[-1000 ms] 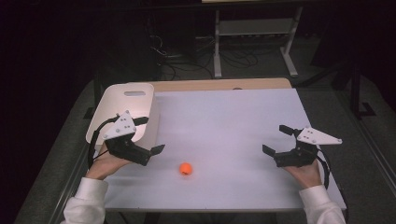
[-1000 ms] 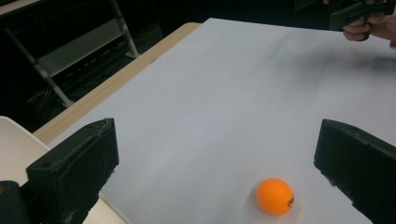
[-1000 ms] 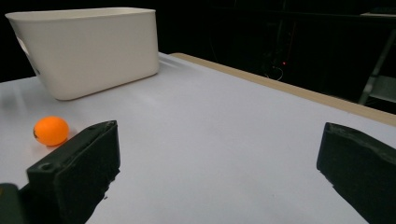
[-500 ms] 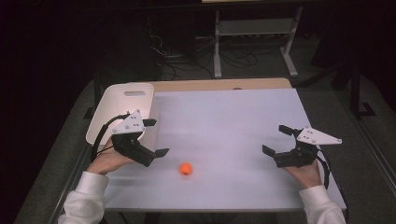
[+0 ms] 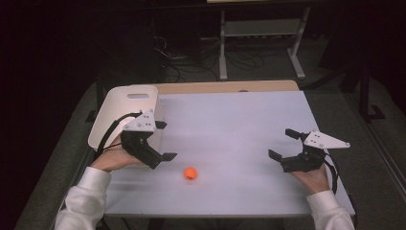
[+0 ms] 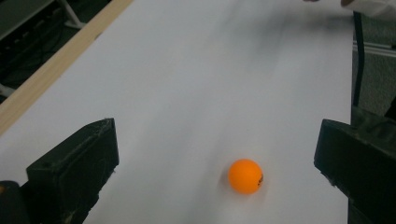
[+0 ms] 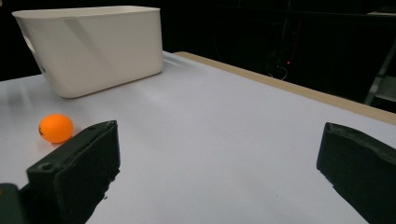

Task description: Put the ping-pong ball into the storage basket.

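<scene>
While its jaws gape wide, the left tool (image 5: 163,141) hovers just beside the orange ball (image 5: 190,173). That ball lies ahead between them on the surface (image 5: 230,124). Well apart, the right tool (image 5: 282,146) is open too.

No legible text, labels, brands or numbers. Orange ball (image 6: 245,176) carries a small dark mark on its right side, too blurred to read. White bin (image 7: 93,46) and worktop (image 5: 230,124): unmarked.
</scene>
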Demonstrator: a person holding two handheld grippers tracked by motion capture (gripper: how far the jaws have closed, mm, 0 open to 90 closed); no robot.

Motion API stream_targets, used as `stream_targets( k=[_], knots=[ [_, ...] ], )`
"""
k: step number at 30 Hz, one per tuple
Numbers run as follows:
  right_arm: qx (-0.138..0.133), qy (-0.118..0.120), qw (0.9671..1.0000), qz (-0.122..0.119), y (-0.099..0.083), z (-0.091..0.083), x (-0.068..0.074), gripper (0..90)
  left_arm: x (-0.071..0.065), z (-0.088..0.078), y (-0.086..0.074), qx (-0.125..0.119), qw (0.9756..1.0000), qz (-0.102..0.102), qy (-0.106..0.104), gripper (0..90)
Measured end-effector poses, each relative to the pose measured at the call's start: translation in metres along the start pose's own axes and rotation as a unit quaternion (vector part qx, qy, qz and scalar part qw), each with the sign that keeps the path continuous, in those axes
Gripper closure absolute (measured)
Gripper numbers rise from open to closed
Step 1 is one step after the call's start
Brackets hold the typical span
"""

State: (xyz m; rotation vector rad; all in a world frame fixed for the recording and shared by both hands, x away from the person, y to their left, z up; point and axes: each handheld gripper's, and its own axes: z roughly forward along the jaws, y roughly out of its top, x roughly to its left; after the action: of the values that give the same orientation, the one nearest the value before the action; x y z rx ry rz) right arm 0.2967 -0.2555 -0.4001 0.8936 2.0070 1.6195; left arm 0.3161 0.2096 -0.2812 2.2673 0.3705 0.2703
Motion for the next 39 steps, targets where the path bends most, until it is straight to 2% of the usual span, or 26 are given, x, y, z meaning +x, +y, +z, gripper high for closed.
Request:
stream_targets(
  k=[5, 9, 14, 20, 24, 25, 28, 35, 37, 38, 39],
  knots=[
    [0.001, 0.001, 1.0, -0.001, 0.0, 0.0, 0.0, 0.0, -0.001, 0.009, 0.002, 0.028, 0.9994, 0.011, -0.015, 0.0],
    [0.003, 0.002, 1.0, 0.001, 0.0, 0.0, 0.001, 0.0, 0.0, 0.013, 0.003, 0.041, 0.9988, 0.005, -0.027, 0.0],
    [0.003, 0.004, 1.0, -0.001, 0.0, 0.001, 0.001, 0.0, 0.001, 0.017, 0.005, 0.071, 0.9965, 0.006, -0.043, 0.0],
    [0.004, 0.005, 1.0, -0.003, 0.0, 0.001, 0.001, 0.0, 0.003, 0.022, 0.008, 0.102, 0.9934, 0.011, -0.051, 0.0],
    [0.005, 0.006, 1.0, -0.004, 0.0, 0.001, 0.001, 0.0, 0.004, 0.025, 0.01, 0.107, 0.9928, 0.003, -0.055, 0.0],
    [0.005, 0.006, 1.0, -0.004, 0.0, 0.001, 0.001, 0.0, 0.004, 0.027, 0.011, 0.116, 0.9916, 0.005, -0.056, 0.0],
    [0.005, 0.007, 1.0, -0.003, 0.0, 0.001, 0.001, 0.0, 0.003, 0.029, 0.012, 0.126, 0.9903, 0.008, -0.058, 0.0],
    [0.007, 0.009, 0.9999, -0.003, -0.001, 0.002, 0.002, 0.0, 0.001, 0.038, 0.02, 0.165, 0.9839, 0.023, -0.064, 0.0],
    [0.007, 0.01, 0.9999, -0.004, -0.001, 0.002, 0.002, 0.0, 0.0, 0.042, 0.021, 0.173, 0.9824, 0.025, -0.065, 0.0],
    [0.007, 0.01, 0.9999, -0.004, -0.001, 0.002, 0.002, 0.0, 0.0, 0.042, 0.021, 0.173, 0.9824, 0.025, -0.065, 0.0],
    [0.007, 0.01, 0.9999, -0.004, -0.001, 0.002, 0.002, 0.0, -0.002, 0.044, 0.022, 0.182, 0.9809, 0.024, -0.064, 0.0]
  ],
)
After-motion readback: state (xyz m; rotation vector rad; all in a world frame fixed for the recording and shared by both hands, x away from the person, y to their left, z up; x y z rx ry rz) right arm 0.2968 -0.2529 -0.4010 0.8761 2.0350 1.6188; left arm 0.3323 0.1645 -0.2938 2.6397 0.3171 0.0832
